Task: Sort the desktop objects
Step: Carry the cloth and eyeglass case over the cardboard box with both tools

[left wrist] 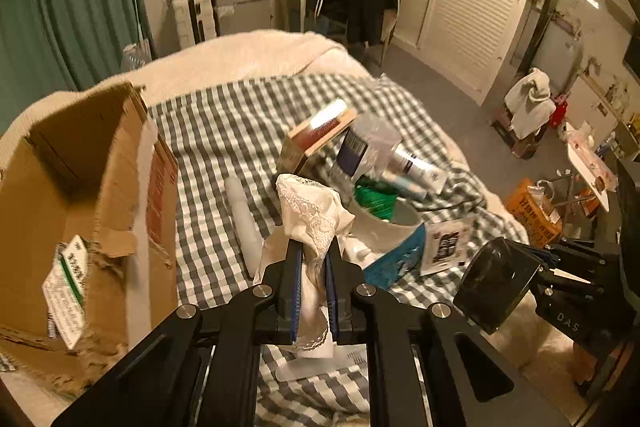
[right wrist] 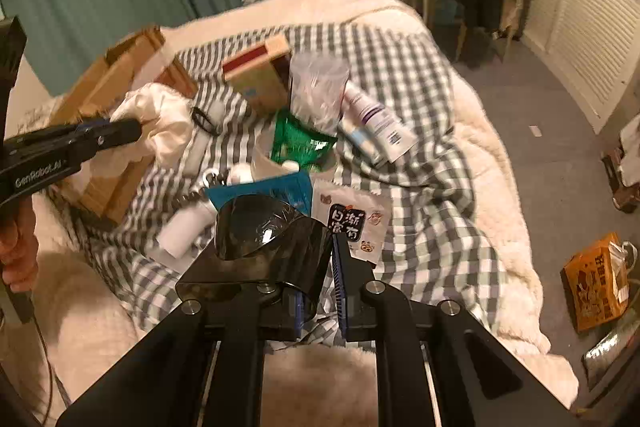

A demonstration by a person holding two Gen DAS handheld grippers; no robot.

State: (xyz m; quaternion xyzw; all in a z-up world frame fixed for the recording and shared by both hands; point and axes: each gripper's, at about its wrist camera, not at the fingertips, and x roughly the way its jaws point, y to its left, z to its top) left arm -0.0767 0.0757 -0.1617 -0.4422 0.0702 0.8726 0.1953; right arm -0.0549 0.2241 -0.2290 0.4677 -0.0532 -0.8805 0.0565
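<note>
In the lower middle of the left wrist view, the left tool [left wrist: 314, 255] has its two fingers closed tight on a cream lace-edged cloth [left wrist: 310, 211], which bunches up above the fingertips and hangs down between them. In the lower middle of the right wrist view, the right tool [right wrist: 316, 267] is clamped on a dark, glossy plastic holder [right wrist: 264, 239]; the piece curls over the left finger, and what it is exactly is hard to tell. Both tools hang above a bed covered with a grey-and-white checked sheet [right wrist: 420, 219]. Just beyond the right tool lie a blue packet [right wrist: 276, 189] and a white sticker sheet with black lettering [right wrist: 352, 223]. Further in, at frame centre, a white cup [left wrist: 380, 227] holds a green sachet [right wrist: 298, 141], with tubes [right wrist: 376, 125] beside it on the right. Behind these stands a tan box with a red band [right wrist: 258, 73]. At the left of the left wrist view, a torn cardboard box [left wrist: 80, 195] sits open on the bed, a printed paper packet [left wrist: 66, 287] lying inside it.
</note>
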